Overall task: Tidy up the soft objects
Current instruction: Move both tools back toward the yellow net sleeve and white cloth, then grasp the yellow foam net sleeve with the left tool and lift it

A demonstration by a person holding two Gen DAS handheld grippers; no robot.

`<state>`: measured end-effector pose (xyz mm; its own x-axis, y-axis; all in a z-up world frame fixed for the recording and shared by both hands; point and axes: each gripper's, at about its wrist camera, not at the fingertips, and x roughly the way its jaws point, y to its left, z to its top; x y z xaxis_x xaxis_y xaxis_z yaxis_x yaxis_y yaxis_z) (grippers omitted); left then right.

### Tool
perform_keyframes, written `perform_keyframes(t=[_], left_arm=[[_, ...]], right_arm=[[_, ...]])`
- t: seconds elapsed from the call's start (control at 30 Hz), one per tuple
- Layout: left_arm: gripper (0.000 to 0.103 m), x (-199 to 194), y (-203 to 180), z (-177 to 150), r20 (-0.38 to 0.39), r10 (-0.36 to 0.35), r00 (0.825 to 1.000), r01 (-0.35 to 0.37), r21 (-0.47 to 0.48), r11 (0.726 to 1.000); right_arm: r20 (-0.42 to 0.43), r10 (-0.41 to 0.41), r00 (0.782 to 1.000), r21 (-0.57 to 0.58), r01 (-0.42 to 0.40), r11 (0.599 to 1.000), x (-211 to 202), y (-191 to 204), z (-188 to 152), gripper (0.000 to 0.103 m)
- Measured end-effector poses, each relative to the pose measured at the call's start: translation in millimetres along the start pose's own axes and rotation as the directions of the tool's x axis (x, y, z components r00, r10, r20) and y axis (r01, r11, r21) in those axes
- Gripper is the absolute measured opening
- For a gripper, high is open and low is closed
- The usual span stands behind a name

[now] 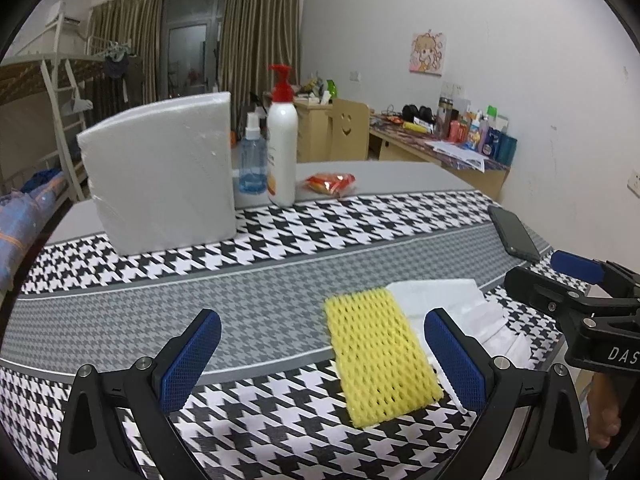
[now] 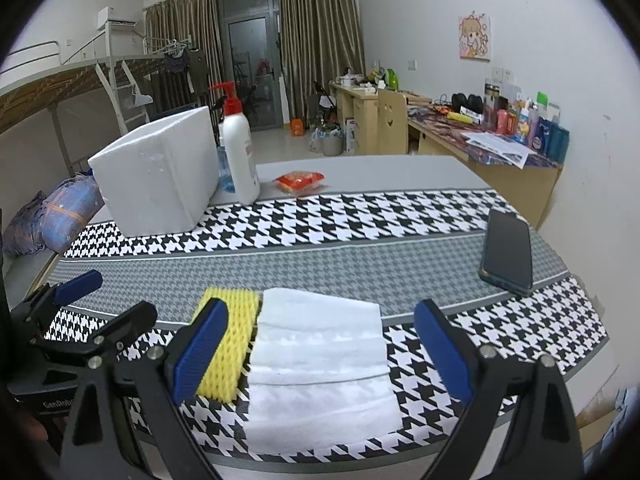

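Now, at the far left of the patterned cloth (image 2: 360, 216) stands the foam box (image 1: 160, 176), and nearer, the left gripper (image 1: 322, 354) hangs released and empty over the cloth, the yellow net (image 1: 380, 356) lying flat between its fingers, closer to the right one. Next along, the white sheet (image 2: 320, 368) lies touching the net, framed by the right gripper (image 2: 320, 356), also spread wide and holding nothing, with the phone (image 2: 508, 252) well apart at the right. To lift each soft piece cleanly, I'd say lower the fingers at a short edge, pinch gently, and probably carry them to the box.
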<state>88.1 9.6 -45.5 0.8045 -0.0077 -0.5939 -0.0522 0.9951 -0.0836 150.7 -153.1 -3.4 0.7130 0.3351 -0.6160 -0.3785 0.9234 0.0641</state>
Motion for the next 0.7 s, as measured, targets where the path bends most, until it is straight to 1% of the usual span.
perform_keyframes(t=[0.17, 0.3, 0.43, 0.7], left_arm=[[0.102, 7.7, -4.5, -3.7, -0.025, -0.017, 1.000, 0.017, 0.004, 1.000], [0.102, 15.5, -7.1, -6.4, -0.046, -0.017, 0.999, 0.017, 0.009, 1.000], [0.101, 22.7, -9.7, -9.2, -0.066, -0.025, 0.997, 0.025, 0.008, 1.000], [0.095, 33.6, -13.7, -13.2, -0.101, -0.034, 0.994, 0.036, 0.017, 0.999]], right_arm=[[-0.022, -0.009, 1.000, -0.005, 0.008, 1.000, 5.8, -3.9, -5.6, 0.096], [-0.038, -0.009, 0.999, -0.004, 0.009, 1.000, 11.1, -7.2, -8.9, 0.096], [-0.049, -0.022, 0.999, -0.004, 0.022, 1.000, 15.9, -9.4, -12.4, 0.096], [-0.061, -0.021, 0.998, 0.007, 0.021, 1.000, 19.8, -16.6, -15.1, 0.096]])
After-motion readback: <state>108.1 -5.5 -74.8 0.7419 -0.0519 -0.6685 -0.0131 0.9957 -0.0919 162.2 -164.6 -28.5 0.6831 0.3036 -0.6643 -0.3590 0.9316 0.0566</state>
